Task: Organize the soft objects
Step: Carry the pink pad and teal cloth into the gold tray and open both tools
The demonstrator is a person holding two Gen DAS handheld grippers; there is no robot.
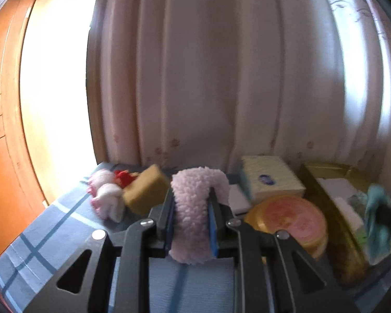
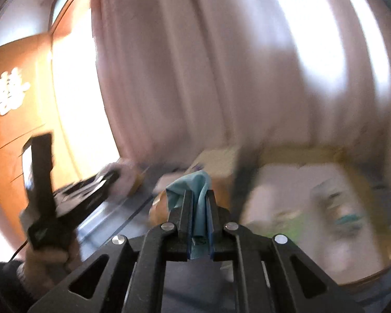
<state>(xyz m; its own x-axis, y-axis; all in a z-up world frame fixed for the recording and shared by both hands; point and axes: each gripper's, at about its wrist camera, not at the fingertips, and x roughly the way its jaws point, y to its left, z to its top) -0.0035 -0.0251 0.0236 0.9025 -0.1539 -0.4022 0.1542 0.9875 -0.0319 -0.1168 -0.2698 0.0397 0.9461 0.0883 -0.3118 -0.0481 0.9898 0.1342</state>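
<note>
Both hands are loaded; the step in hand looks like carry, not pick.

Left tongs (image 1: 191,216): jaws nearly closed, blue pads pressing on a pink fleecy strip (image 1: 195,203) that drapes over and hangs down between the fingers. The strip is off the surface, above the blue plaid cloth (image 1: 39,247).

Right tongs (image 2: 200,208): jaws drawn in tight on a thin teal cloth (image 2: 199,182), which bunches above the fingertips. The right wrist view is heavily blurred. The same teal cloth shows at the far right of the left wrist view, over the gold-rimmed tray (image 1: 323,193).

Still lying on the plaid cloth: a tan sponge block (image 1: 146,193) tilted on edge, a pink-and-white plush (image 1: 105,195) just beside it, and something red (image 1: 123,177) behind them, too blurred to name. To the right are a pale tissue pack (image 1: 271,180) and a round tin with a pink lid (image 1: 289,219), near the tray. The tray holds white and green items that I cannot make out.

Judgement: the task is partway along, with two soft pieces in transit and at least two more waiting. The destination is not certain; the tray is the likeliest container.

Next move calls for:
- bringing each cloth over its drop spot before loosening the jaws;
- keeping the two hands apart, since they are close together;
- minding that the hanging tail of the pink strip does not drag the sponge or the tin.

Risk: thin teal cloth may cling to a pad on release.
</note>
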